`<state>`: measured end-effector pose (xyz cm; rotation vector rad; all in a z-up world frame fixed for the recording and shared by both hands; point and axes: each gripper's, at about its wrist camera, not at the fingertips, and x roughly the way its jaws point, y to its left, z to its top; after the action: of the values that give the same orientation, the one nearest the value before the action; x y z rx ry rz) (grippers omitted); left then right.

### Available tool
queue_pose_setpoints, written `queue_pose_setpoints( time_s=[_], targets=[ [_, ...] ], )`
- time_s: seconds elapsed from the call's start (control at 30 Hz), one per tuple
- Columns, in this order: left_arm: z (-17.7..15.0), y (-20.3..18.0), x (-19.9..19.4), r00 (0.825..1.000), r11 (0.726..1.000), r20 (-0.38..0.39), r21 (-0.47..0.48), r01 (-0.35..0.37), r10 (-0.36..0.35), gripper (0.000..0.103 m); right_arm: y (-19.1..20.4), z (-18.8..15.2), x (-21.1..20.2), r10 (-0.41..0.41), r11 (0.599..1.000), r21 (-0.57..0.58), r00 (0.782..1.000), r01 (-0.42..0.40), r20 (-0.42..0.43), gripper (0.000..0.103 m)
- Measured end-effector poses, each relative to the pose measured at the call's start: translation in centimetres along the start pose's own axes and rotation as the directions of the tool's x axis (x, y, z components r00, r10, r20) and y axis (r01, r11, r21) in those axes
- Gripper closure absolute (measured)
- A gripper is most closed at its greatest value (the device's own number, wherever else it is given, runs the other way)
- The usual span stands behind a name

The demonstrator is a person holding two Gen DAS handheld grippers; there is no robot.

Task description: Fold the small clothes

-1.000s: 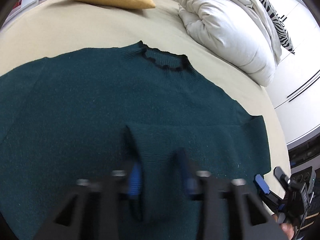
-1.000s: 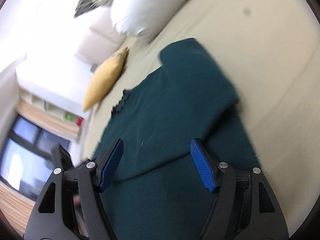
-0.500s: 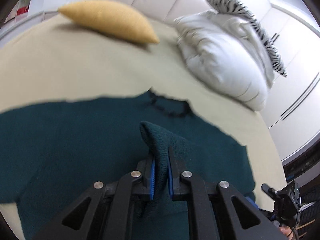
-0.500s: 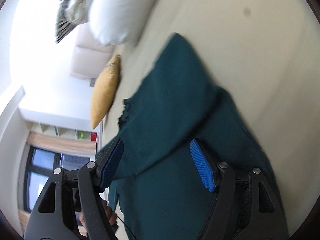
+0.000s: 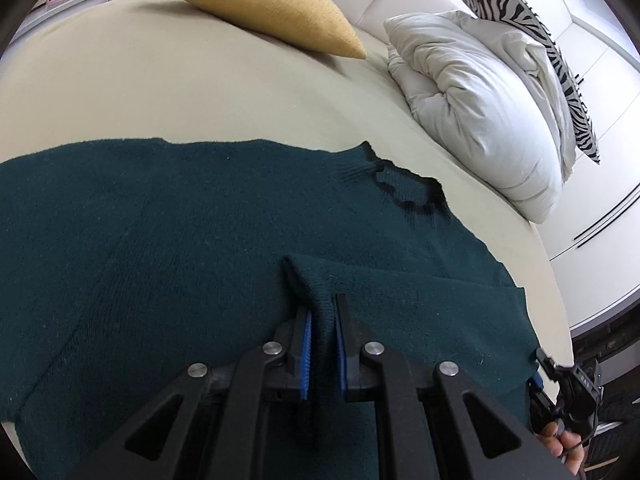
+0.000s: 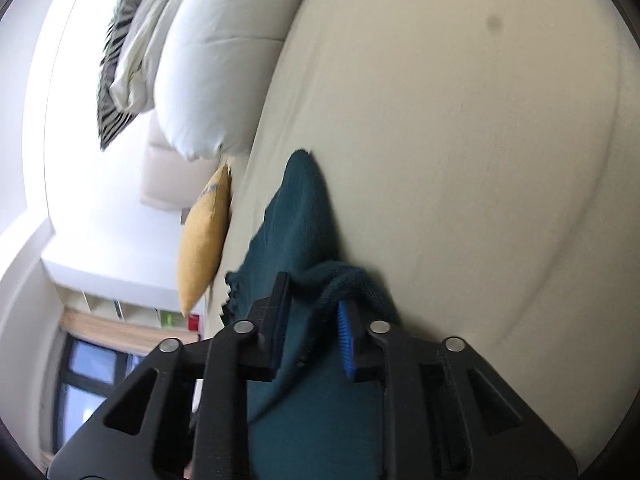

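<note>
A dark green sweater [image 5: 168, 240] lies spread flat on a beige bed [image 5: 160, 92], its black-trimmed collar [image 5: 408, 188] ahead and to the right of the left hand-held gripper [image 5: 322, 344]. That left hand-held gripper is closed down to a narrow gap, and its blue pads [image 5: 307, 348] pinch a raised ridge of the sweater's knit fabric between them. The pinched fold runs forward from the fingertips and ends in a rounded corner lying on top of the sweater's body. To the right of this fold, a layer of the sweater lies doubled over the rest.

The right hand-held gripper [image 6: 314, 332] is likewise nearly closed, and a bunched roll of the sweater [image 6: 304, 216] sits clamped between its fingers, with the blue pad [image 6: 345, 344] on the right pressing into it. Ahead of that gripper, the fabric stretches away across the bed [image 6: 460, 140] in a narrow strip to a pointed end. In the left wrist view the right hand-held gripper [image 5: 568, 380] shows at the lower right edge, by the sweater's edge.

A yellow cushion [image 5: 256, 4] lies on the bed far ahead of the left hand-held gripper. A white pillow [image 5: 480, 108] rests ahead and to the right of it, with a zebra-striped pillow [image 5: 560, 64] behind that.
</note>
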<state>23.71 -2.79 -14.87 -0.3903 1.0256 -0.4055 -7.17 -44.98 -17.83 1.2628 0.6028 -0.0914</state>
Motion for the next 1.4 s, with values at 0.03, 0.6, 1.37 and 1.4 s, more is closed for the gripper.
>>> queue_pose_setpoints(
  time_s=[0.03, 0.6, 1.37, 1.4],
  targets=[
    [0.0, -0.1, -0.1, 1.000, 1.000, 0.003, 0.011, 0.003, -0.003, 0.092, 0.5, -0.3, -0.1, -0.015, 1.000, -0.018, 1.000, 0.015, -0.024, 0.081],
    [0.8, -0.7, -0.1, 0.998, 0.992, 0.054, 0.118, -0.046, 0.040, 0.092, 8.2, 4.6, 8.1, -0.453, 0.747, -0.509, 0.888, 0.427, 0.081, 0.086],
    [-0.1, 0.8, -3.8, 0.990, 0.994, 0.111, 0.057, -0.095, 0.088, 0.041, 8.4, 0.5, 6.2, -0.483, 0.676, -0.560, 0.862, 0.479, 0.154, 0.060],
    [-0.1, 1.2, -5.4, 0.988, 0.996, 0.136, 0.036, -0.077, 0.071, 0.041, 8.9, 0.7, 5.7, -0.494, 0.683, -0.538, 0.855, 0.494, 0.158, 0.060]
  ],
)
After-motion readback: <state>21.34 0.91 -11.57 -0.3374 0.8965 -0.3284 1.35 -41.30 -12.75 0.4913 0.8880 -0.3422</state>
